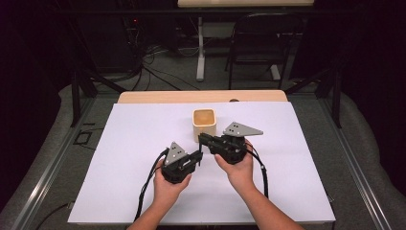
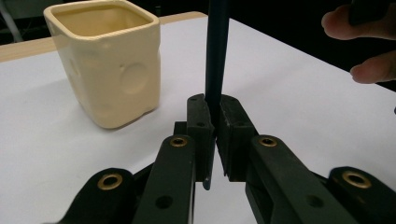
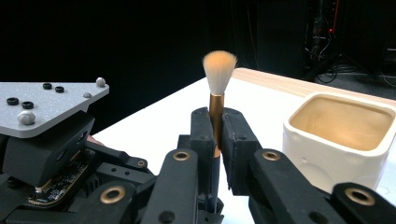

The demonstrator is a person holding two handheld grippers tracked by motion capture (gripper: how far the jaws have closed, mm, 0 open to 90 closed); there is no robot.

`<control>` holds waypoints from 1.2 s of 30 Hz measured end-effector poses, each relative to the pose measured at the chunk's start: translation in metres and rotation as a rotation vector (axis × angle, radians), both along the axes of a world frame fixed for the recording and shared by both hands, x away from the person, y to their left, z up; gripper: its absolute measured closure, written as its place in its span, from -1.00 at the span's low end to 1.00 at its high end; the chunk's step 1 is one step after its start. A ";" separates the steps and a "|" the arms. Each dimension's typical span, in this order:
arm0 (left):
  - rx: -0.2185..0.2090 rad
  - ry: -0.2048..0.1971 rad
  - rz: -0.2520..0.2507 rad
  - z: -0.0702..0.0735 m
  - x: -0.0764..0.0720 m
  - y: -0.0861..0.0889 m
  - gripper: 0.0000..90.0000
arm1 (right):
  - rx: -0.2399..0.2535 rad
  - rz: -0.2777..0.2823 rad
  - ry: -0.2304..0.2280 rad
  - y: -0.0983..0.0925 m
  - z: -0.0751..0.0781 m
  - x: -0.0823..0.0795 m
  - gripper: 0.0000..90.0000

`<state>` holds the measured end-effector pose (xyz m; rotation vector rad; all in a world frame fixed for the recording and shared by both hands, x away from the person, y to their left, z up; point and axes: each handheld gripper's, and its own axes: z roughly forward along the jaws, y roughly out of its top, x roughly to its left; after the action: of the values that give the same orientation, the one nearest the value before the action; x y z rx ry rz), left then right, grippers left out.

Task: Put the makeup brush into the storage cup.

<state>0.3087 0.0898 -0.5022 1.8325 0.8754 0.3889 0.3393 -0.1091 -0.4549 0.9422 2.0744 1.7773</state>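
High view: you hold the left gripper [image 1: 200, 156] and the right gripper [image 1: 203, 139] close together over the white sheet [image 1: 143, 158], tips nearly meeting just in front of the cream cup [image 1: 205, 123]. The brush is too thin and dark here for you to make out.

Left gripper view: your jaws are clamped tight on the brush handle [image 2: 215, 56], a slim, dark, smooth shaft standing upright between the pads and poking out a little below them. The cup [image 2: 109, 65] stands close by to the left: square, rounded corners, dimpled sides, glossy cream glaze. Fingertips [image 2: 373, 72] of your other hand show at the right edge.

Right gripper view: your jaws are pinched on the brush's gold ferrule [image 3: 215, 112]. Above it rises the bristle head [image 3: 219, 70], fluffy, white with orange tips. The cup [image 3: 338, 135] stands to the right, the left gripper's grey plate [image 3: 46, 105] to the left.
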 end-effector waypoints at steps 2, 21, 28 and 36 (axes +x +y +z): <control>-0.001 0.000 -0.001 0.000 0.000 0.000 0.86 | 0.000 0.000 0.000 0.000 0.000 0.000 0.86; 0.002 -0.007 -0.006 0.001 -0.002 0.006 0.43 | -0.015 -0.029 -0.027 -0.002 0.005 0.002 0.86; 0.009 -0.003 0.010 0.002 -0.001 0.015 0.29 | -0.037 -0.058 -0.039 -0.004 0.010 0.008 0.86; 0.026 0.003 0.037 -0.001 -0.001 0.024 0.10 | -0.059 -0.085 -0.066 -0.006 0.017 0.013 0.86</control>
<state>0.3079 0.1139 -0.5034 1.8433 0.9117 0.4227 0.3523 -0.1146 -0.4375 0.9291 2.0040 1.6728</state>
